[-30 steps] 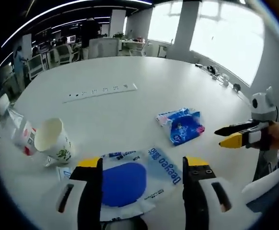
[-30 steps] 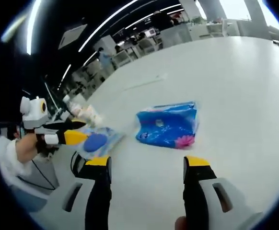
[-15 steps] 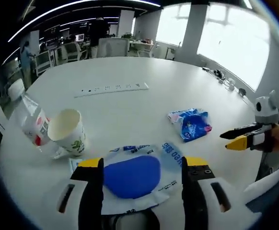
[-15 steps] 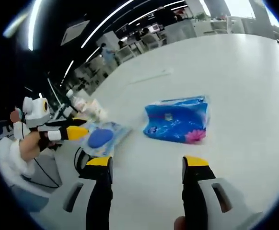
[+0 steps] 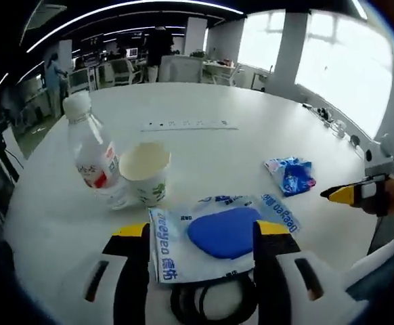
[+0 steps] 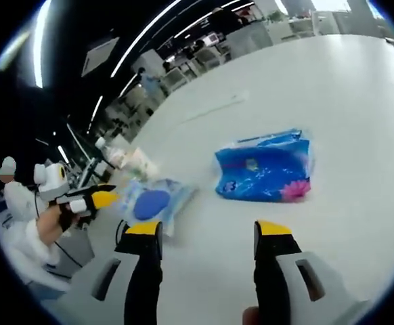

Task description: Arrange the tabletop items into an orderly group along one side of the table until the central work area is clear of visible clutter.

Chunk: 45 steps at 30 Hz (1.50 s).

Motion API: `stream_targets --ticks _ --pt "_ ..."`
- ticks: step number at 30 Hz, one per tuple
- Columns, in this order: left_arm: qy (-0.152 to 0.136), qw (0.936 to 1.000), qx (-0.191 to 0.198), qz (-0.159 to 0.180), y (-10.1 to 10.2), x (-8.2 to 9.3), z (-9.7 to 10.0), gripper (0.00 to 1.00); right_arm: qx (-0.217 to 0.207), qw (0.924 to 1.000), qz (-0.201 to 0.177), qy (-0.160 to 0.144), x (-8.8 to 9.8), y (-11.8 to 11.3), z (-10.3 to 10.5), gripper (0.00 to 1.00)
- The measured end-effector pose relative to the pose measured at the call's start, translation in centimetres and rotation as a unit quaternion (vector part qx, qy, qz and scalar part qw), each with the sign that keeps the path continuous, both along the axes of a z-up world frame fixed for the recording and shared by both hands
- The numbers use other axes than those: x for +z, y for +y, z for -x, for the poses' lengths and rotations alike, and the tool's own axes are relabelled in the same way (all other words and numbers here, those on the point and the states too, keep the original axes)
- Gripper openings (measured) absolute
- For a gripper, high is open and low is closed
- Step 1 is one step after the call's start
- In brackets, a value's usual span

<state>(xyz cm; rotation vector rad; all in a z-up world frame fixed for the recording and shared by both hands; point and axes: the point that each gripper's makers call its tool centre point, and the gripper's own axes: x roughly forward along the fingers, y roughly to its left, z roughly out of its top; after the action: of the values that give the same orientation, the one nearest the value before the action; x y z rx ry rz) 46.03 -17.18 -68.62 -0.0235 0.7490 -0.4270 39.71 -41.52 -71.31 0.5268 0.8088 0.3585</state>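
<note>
Your white table [image 5: 204,145] carries all the items. A white power strip [image 5: 189,124] lies toward its far side. The wet-wipe pack [image 5: 217,233] with a blue oval lies at the near edge, directly ahead of your left gripper [image 5: 200,233], partly between its parted jaws; they grip nothing. A black cable loop [image 5: 210,305] lies under the pack's near edge. The plastic bottle [image 5: 92,156] stands upright near the left edge, touching the paper cup [image 5: 145,172] beside it. The blue tissue pack [image 6: 265,168] lies flat ahead of your right gripper [image 6: 207,233], well apart from it; those jaws stand open and empty.
</note>
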Motion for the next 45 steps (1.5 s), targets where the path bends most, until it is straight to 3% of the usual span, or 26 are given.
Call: stream_targets --ticks 6,10,12,15,21,28,31,33,39,42,45 --pt "0.012 0.9986 0.050 0.014 3.7 -0.4 0.1 0.60 0.007 0.9996 -0.026 0.009 -0.1 2.0 -0.1 0.52" --pt "0.034 0.9944 0.088 0.047 5.3 -1.1 0.4 0.58 0.015 0.9982 -0.053 0.026 -0.3 3.8 0.2 0.52" --pt "0.050 0.9918 0.092 0.073 5.1 -1.3 0.8 0.52 0.015 0.9976 -0.059 0.034 -0.5 4.6 0.1 0.51" --pt "0.058 0.9924 0.078 0.075 4.5 -1.8 1.2 0.41 0.019 0.9967 -0.067 0.041 -0.7 5.5 -0.1 0.47" --pt "0.082 0.9897 0.078 0.088 3.4 -3.2 1.7 0.38 0.026 0.9970 -0.061 0.041 -1.3 7.1 -0.8 0.36" --pt "0.091 0.9904 0.072 0.075 3.0 -4.1 1.8 0.17 0.037 0.9961 -0.053 0.059 -2.7 8.9 -0.5 0.25" --pt "0.091 0.9920 0.069 0.053 3.4 -4.5 1.9 0.06 0.044 0.9964 -0.044 0.058 -3.0 9.3 -0.5 0.10" --pt "0.088 0.9927 0.070 0.042 3.7 -4.7 1.8 0.02 0.045 0.9972 -0.032 0.050 -3.2 9.3 -0.7 0.06" --pt "0.081 0.9941 0.063 0.034 3.4 -4.4 1.7 0.00 0.063 0.9973 -0.019 0.031 -3.0 9.3 -1.0 0.00" --pt "0.056 0.9978 0.037 0.003 2.8 -3.7 1.4 0.00 0.087 0.9962 0.011 0.005 -2.3 9.3 -1.2 0.00" --pt "0.040 0.9986 0.035 0.006 2.1 -2.8 1.1 0.00 0.085 0.9961 0.020 -0.011 -1.5 9.0 -1.4 0.00"
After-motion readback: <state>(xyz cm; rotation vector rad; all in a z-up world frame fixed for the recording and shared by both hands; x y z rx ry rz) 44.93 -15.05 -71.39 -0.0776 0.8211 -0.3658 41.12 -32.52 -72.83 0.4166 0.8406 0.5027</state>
